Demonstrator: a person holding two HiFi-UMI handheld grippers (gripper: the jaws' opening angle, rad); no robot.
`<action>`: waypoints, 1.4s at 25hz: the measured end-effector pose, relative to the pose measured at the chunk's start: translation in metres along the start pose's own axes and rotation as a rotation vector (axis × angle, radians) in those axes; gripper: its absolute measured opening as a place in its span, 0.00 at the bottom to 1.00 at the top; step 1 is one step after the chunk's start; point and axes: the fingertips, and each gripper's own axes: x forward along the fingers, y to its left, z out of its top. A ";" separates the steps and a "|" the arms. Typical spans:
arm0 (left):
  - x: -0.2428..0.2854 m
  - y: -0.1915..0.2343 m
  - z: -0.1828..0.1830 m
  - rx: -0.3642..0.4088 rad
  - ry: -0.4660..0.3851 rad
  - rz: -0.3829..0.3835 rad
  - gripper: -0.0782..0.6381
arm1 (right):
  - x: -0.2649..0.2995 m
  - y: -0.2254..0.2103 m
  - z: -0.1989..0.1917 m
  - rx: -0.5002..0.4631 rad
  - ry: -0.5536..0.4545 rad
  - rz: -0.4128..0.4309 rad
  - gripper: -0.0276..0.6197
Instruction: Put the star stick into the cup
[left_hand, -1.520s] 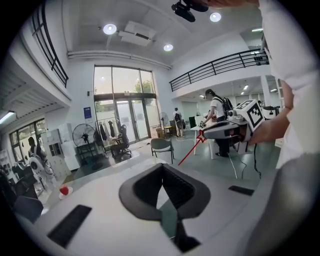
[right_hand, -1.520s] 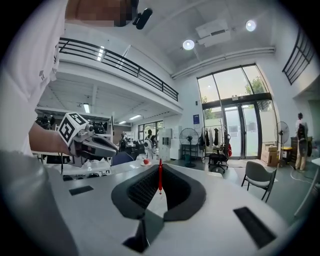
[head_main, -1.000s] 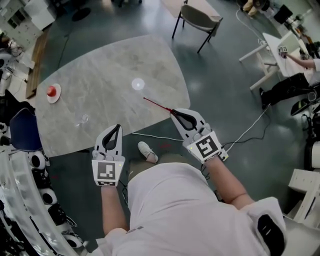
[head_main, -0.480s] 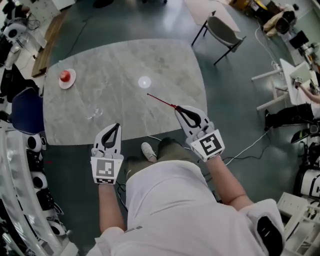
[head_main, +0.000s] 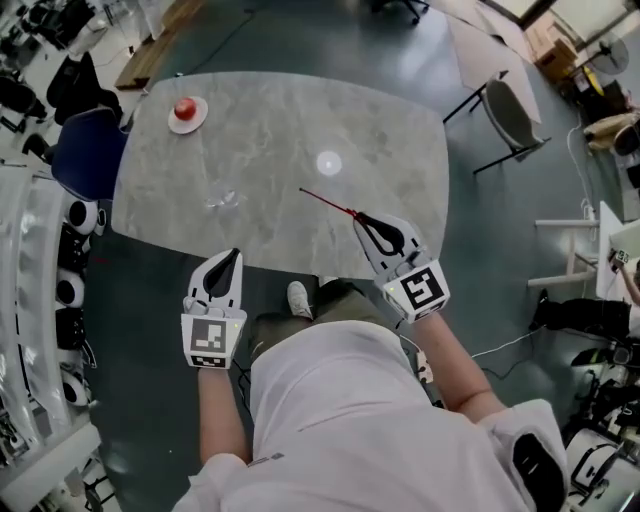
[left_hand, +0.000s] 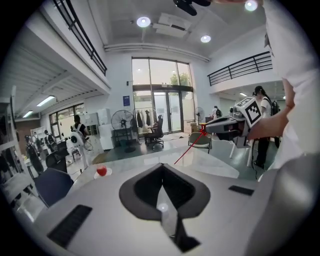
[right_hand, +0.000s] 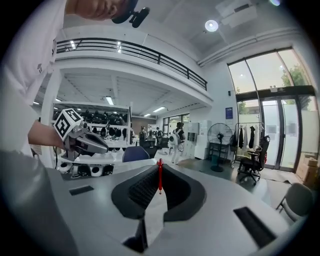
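Note:
A thin red star stick (head_main: 325, 202) juts forward and left over the near edge of the grey marble table (head_main: 270, 120), with my right gripper (head_main: 358, 217) shut on its end. In the right gripper view the stick (right_hand: 160, 176) stands upright between the closed jaws. A small clear cup (head_main: 222, 198) sits on the table's left half, well left of the stick's tip. My left gripper (head_main: 235, 252) hovers just off the near table edge, jaws together and holding nothing. From the left gripper view I see the stick (left_hand: 187, 149) slanting down from the right gripper (left_hand: 225, 125).
A red round thing on a white plate (head_main: 186, 112) sits at the table's far left corner. A pale round spot (head_main: 328, 162) lies mid-table. A blue chair (head_main: 88, 152) stands left of the table, a grey chair (head_main: 510, 115) at its right.
The head view has swung, so the table now sits further right and higher in frame. Both grippers keep about the same places, and the stick stays in the right one.

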 end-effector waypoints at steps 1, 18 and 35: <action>-0.002 0.002 -0.003 -0.015 0.008 0.020 0.11 | 0.006 0.000 0.001 -0.002 -0.002 0.023 0.08; -0.042 0.027 -0.045 -0.178 0.112 0.332 0.11 | 0.104 0.019 -0.006 -0.026 0.016 0.343 0.08; -0.075 0.072 -0.076 -0.278 0.144 0.455 0.11 | 0.209 0.048 -0.012 -0.058 0.050 0.438 0.08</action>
